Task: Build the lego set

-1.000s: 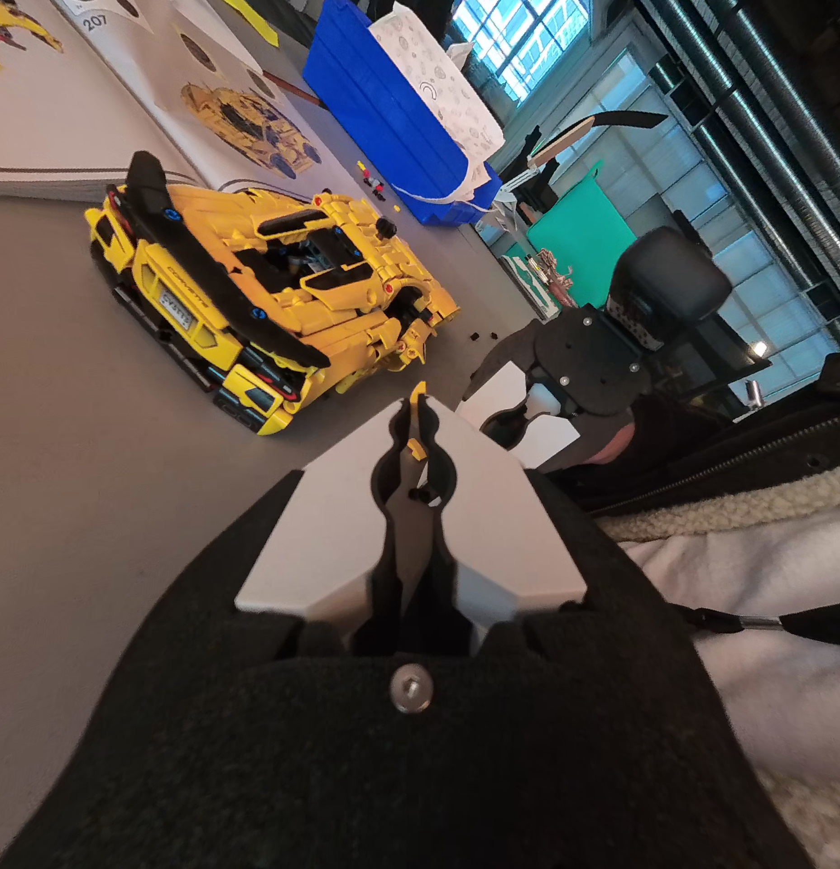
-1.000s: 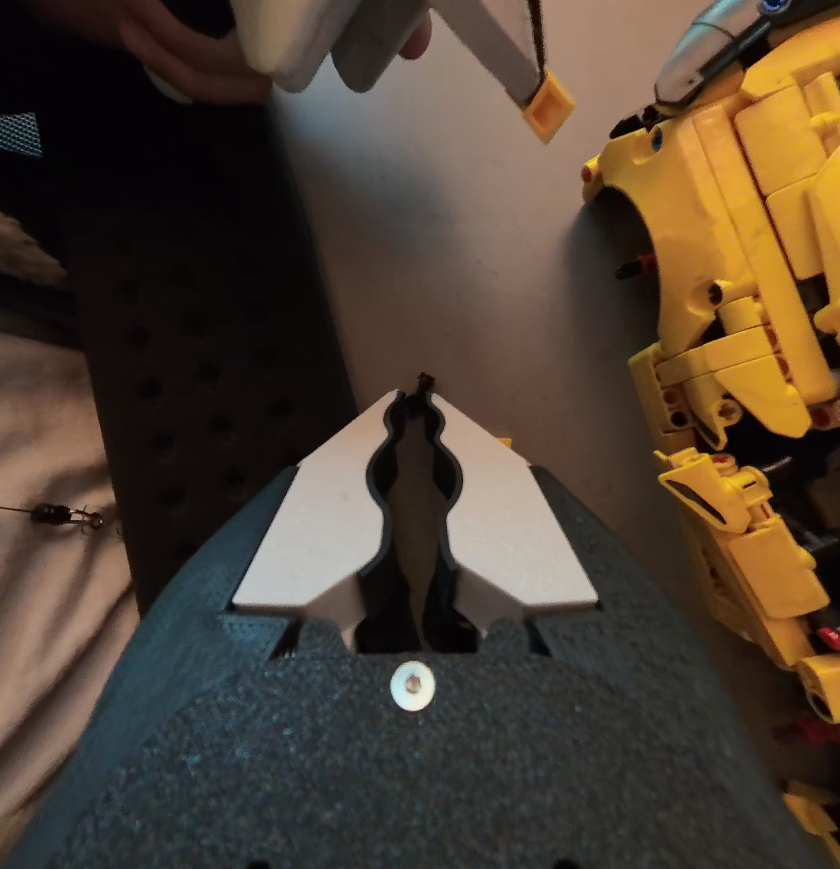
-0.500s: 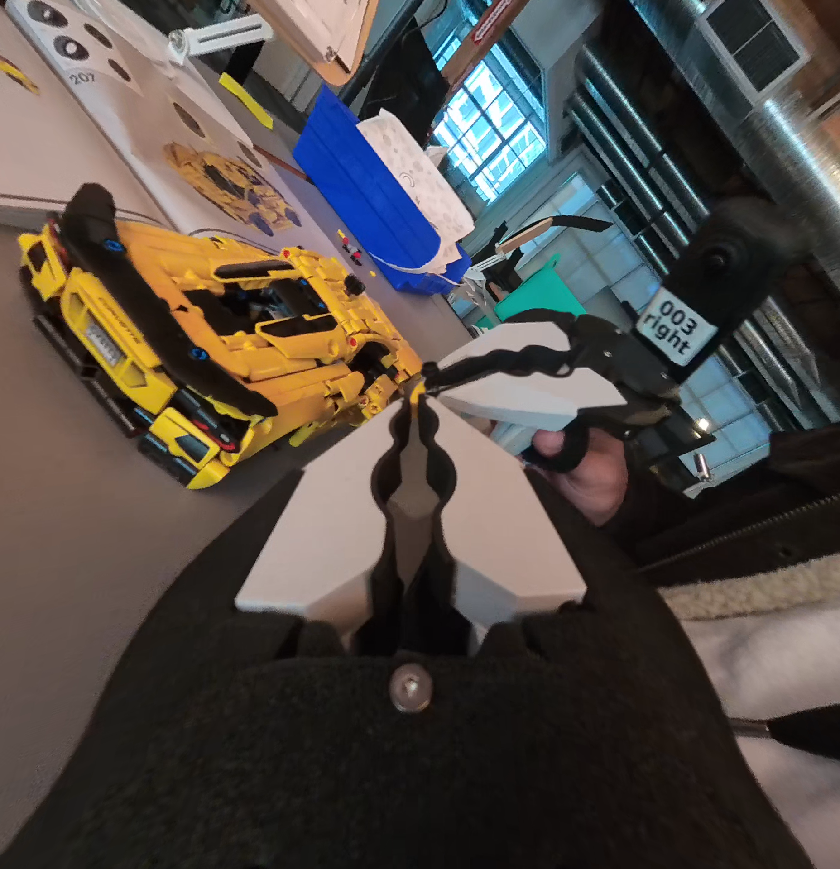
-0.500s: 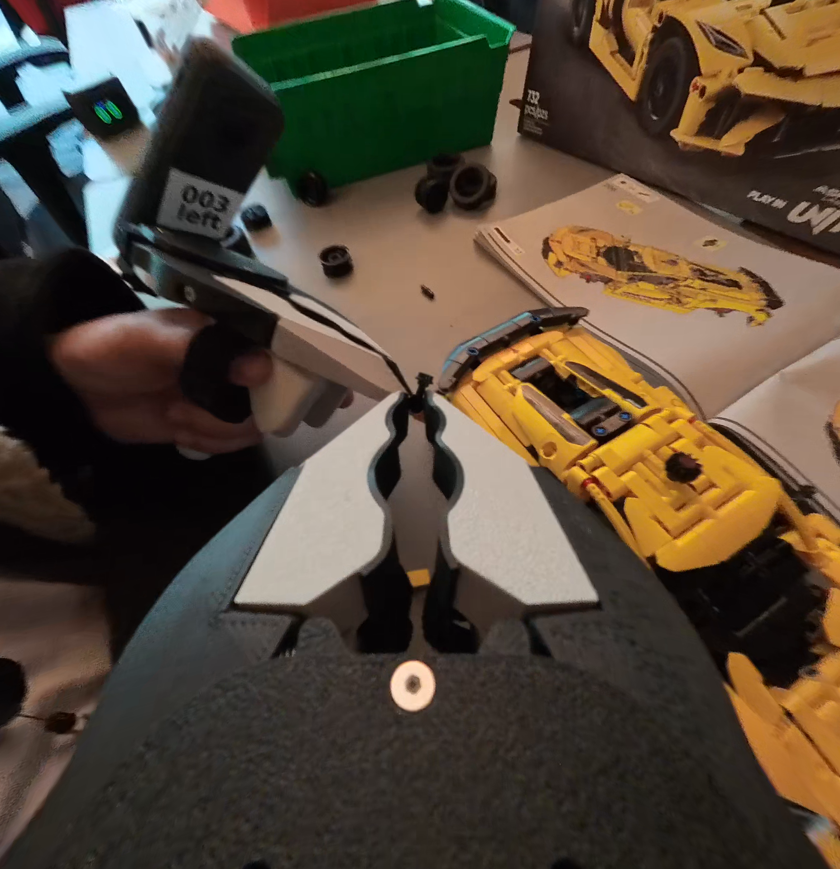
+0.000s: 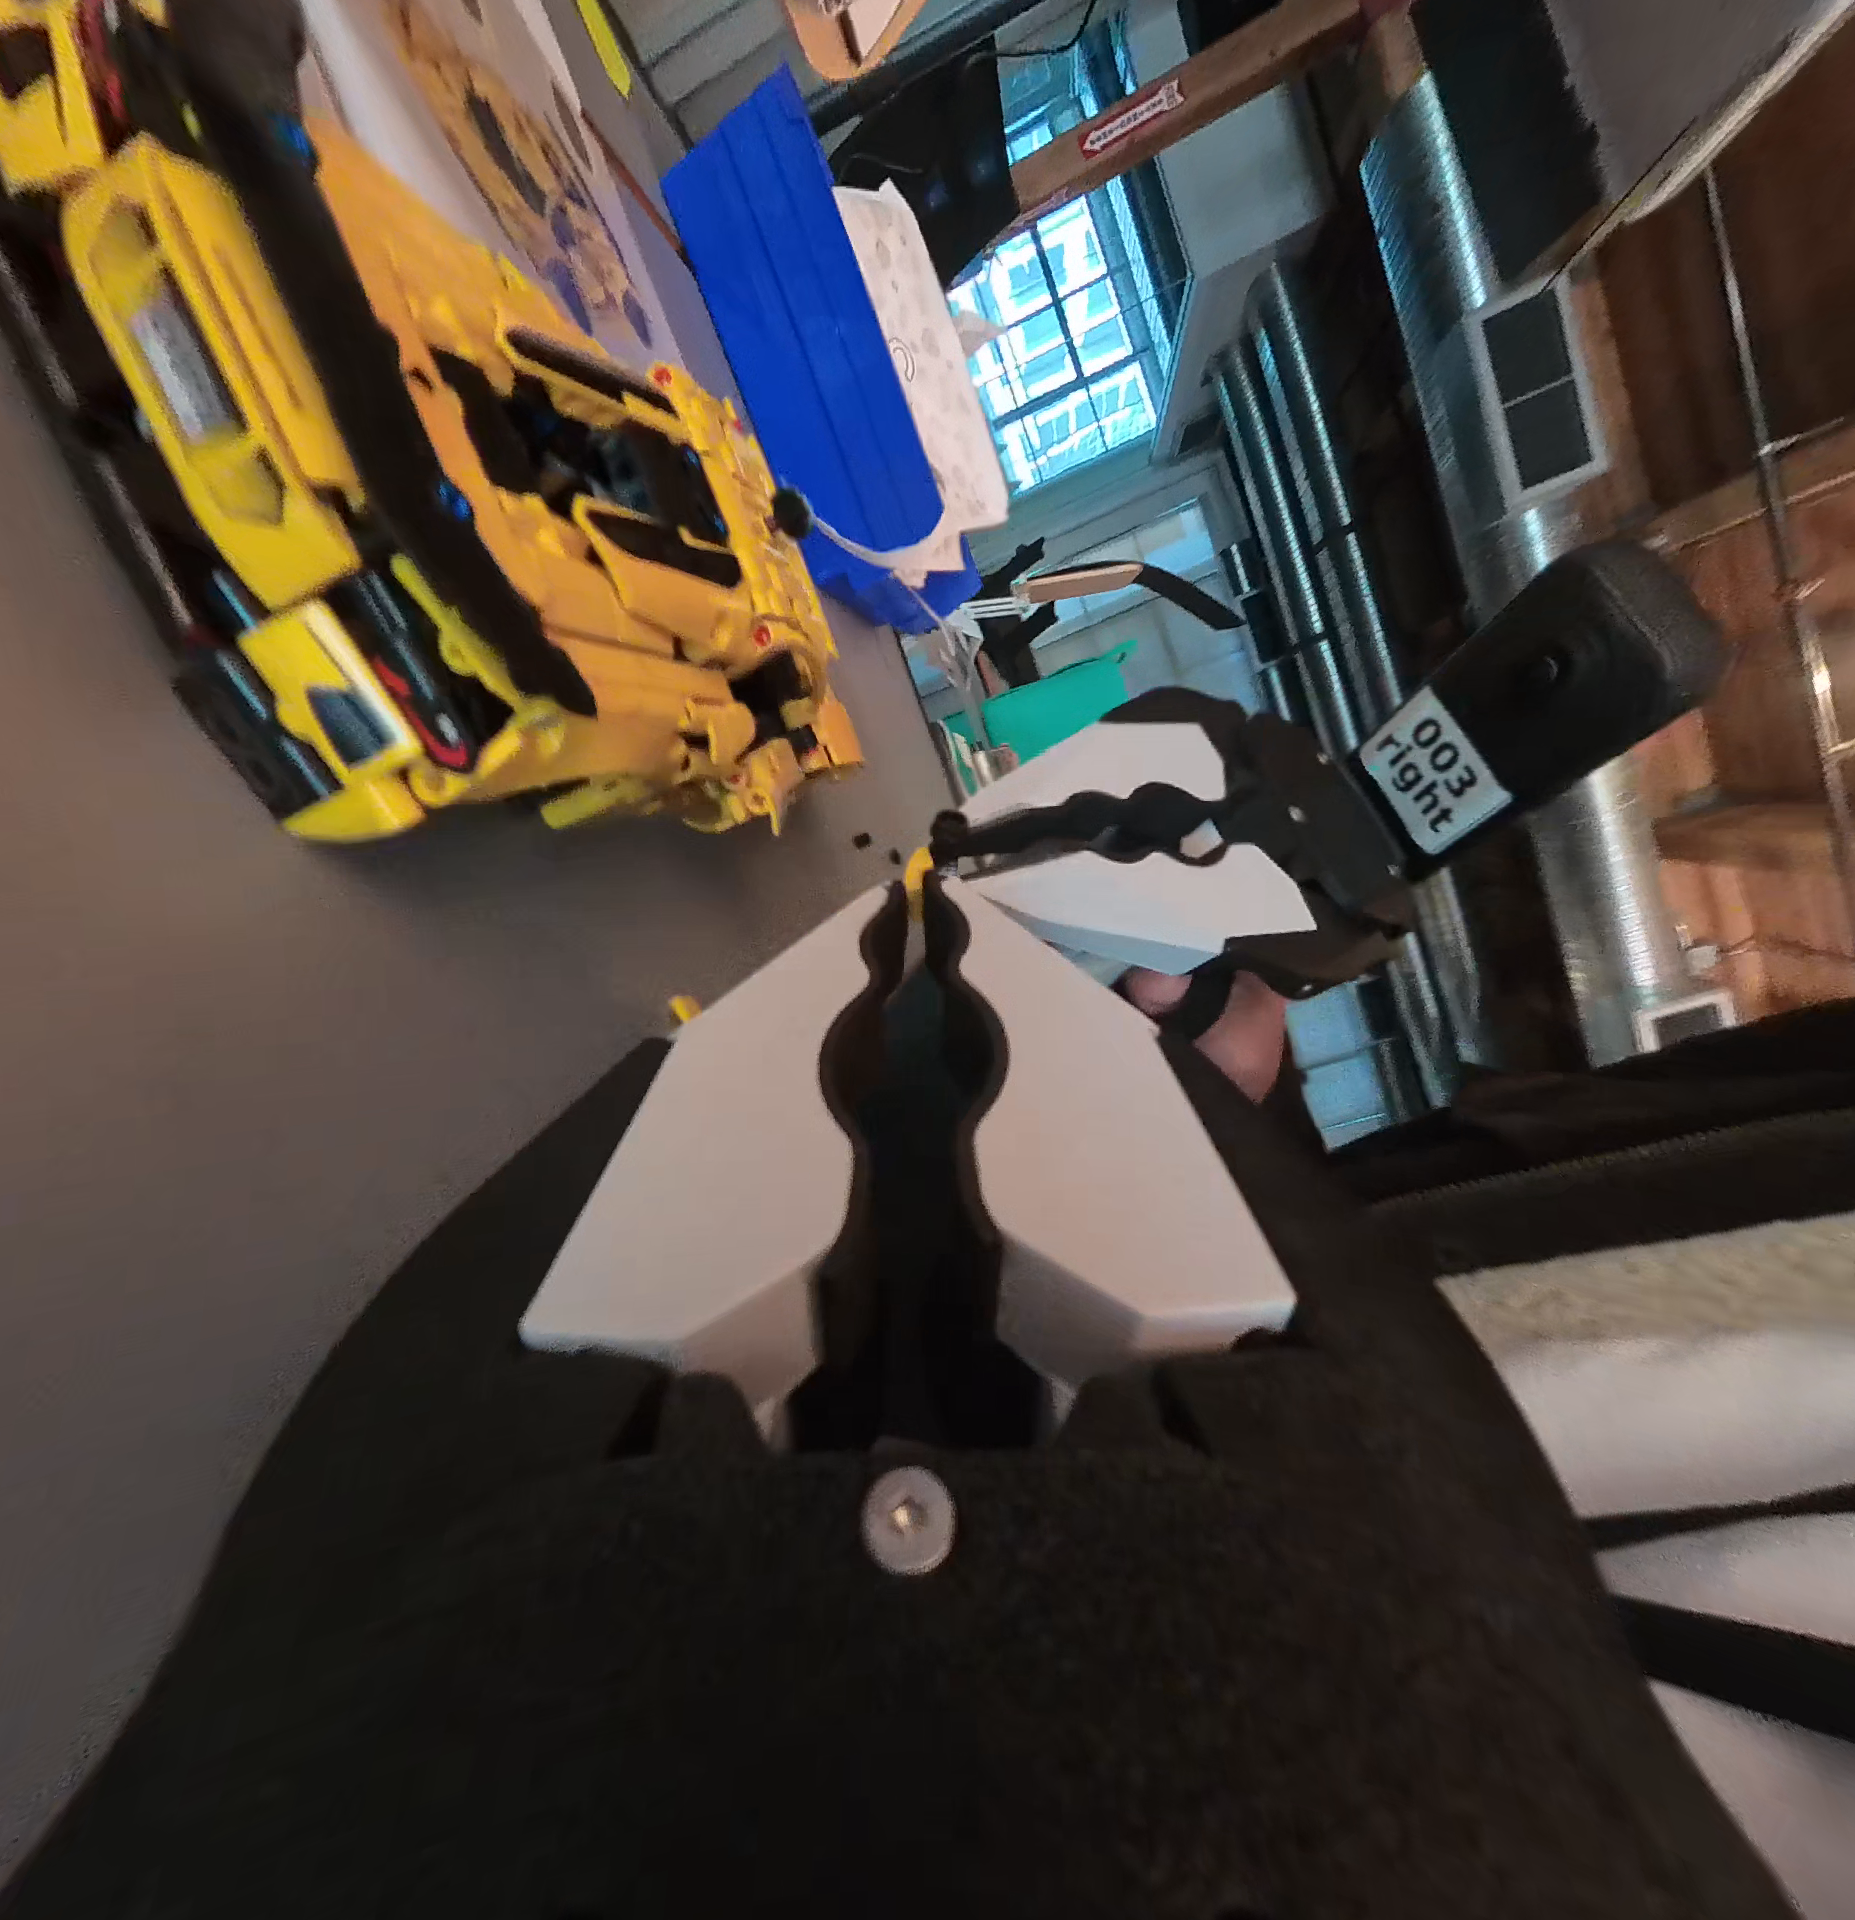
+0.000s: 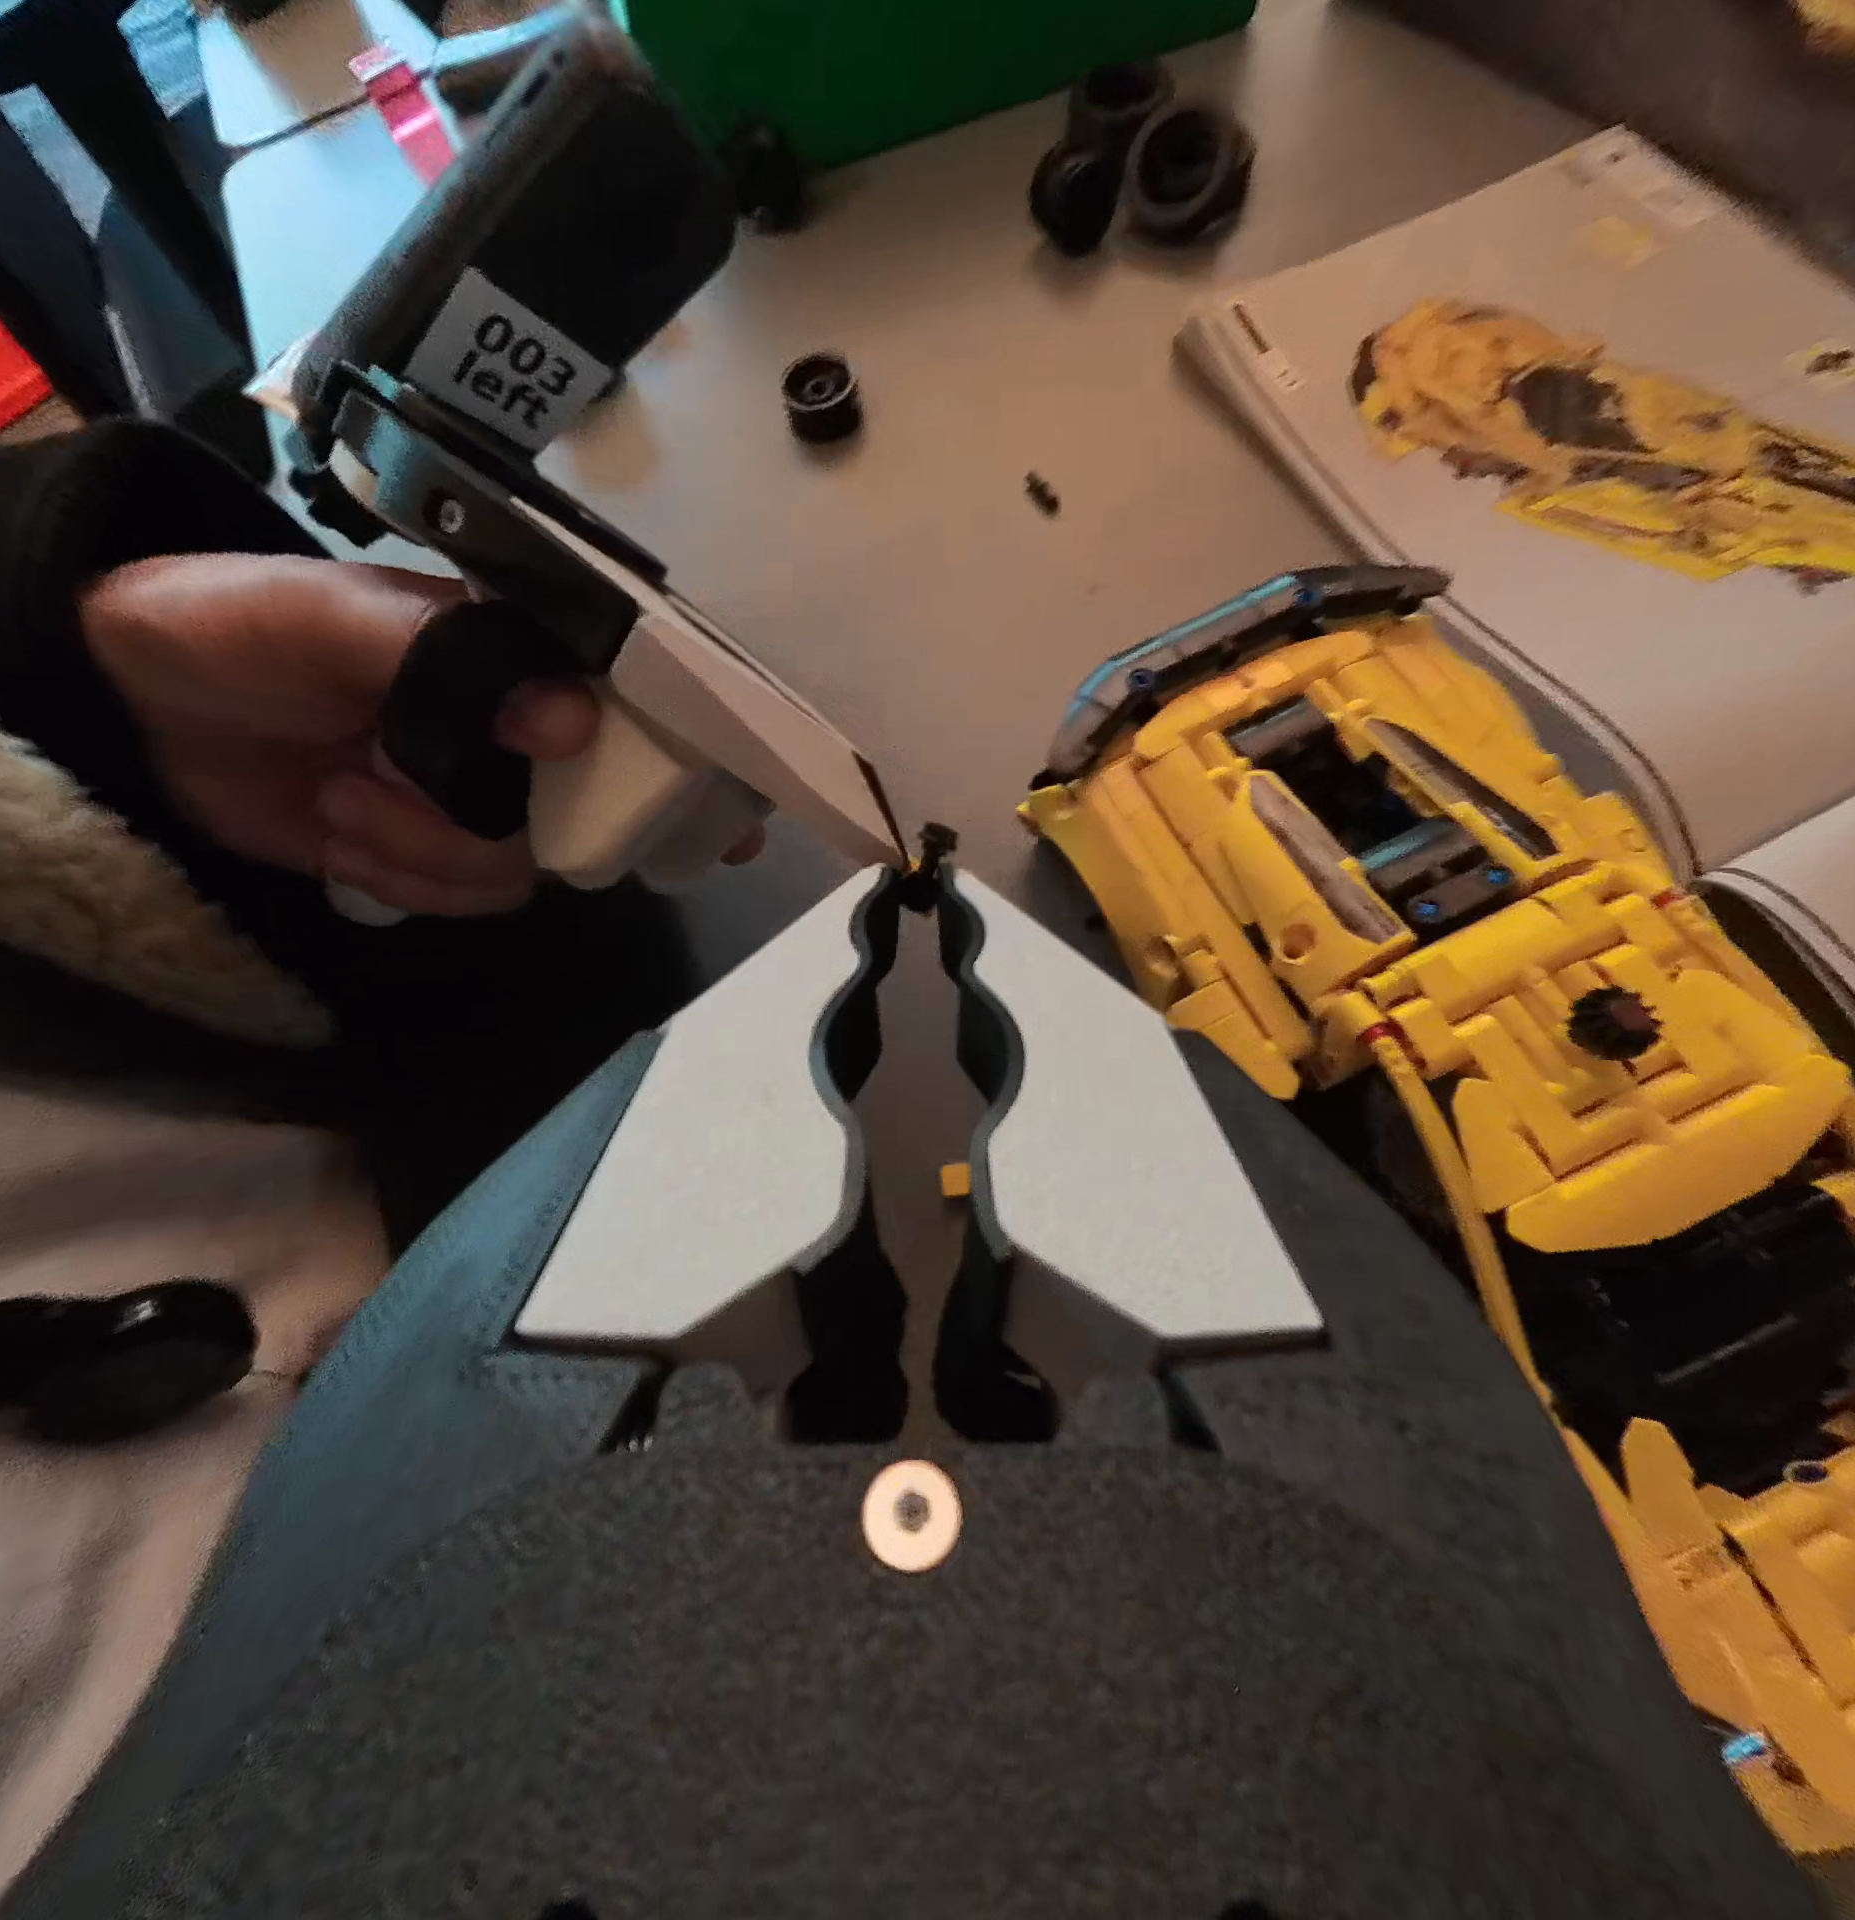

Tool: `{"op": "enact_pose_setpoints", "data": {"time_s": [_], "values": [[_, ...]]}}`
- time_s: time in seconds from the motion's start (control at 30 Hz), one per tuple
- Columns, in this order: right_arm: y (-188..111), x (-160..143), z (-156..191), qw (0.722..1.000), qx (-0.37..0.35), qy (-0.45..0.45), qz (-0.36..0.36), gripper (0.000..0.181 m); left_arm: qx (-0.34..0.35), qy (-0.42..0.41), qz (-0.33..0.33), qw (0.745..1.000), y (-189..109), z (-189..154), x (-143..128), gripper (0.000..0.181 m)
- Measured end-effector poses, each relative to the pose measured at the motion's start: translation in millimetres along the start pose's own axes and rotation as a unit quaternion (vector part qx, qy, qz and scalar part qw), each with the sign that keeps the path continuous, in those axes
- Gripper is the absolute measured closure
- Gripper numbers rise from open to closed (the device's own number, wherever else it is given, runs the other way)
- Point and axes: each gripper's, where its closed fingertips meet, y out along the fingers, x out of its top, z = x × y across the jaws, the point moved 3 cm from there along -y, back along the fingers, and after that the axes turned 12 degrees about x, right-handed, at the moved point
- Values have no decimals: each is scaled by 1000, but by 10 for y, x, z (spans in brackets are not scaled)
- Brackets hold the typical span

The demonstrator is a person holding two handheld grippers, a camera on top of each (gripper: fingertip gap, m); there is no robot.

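Observation:
My left gripper (image 5: 915,896) is shut on a small yellow piece (image 5: 915,871) and holds it above the grey table. My right gripper (image 6: 915,885) is shut on a small black pin (image 6: 931,844). The two gripper tips meet, with the pin against the yellow piece. In the left wrist view the right gripper (image 5: 954,833) comes in from the right. In the right wrist view the left gripper (image 6: 887,847) comes in from the left, held by a hand. The yellow lego car (image 6: 1370,987) lies on the table to the right of the tips; it also shows in the left wrist view (image 5: 487,571).
An open instruction booklet (image 6: 1525,436) lies behind the car. Black tyres (image 6: 1141,166), a black wheel hub (image 6: 821,395) and a loose black pin (image 6: 1042,490) lie near a green bin (image 6: 902,62). A blue bin (image 5: 809,343) stands beyond the car. A loose yellow piece (image 5: 682,1006) lies on the table. Less than 4 cm separates the two grippers' tips.
Both grippers have risen from the table and come together tip to tip. The right gripper has turned from facing down to facing across the table, bringing the black pin against the yellow piece.

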Motion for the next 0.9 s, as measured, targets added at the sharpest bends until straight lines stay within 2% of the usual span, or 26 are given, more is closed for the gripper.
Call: {"op": "enact_pose_setpoints", "data": {"time_s": [0.13, 0.4, 0.9], "values": [[48, -4, 129, 999, 15, -16, 36, 174, -3, -33, 4, 999, -108, 5, -94, 179], [107, 56, 172, 998, 22, -23, 48, 173, -25, -81, 1, 996, -184, 26, -92, 179], [118, 34, 161, 997, 7, -39, 69, 172, -35, -103, 9, 994, -164, 42, -99, 179]]}}
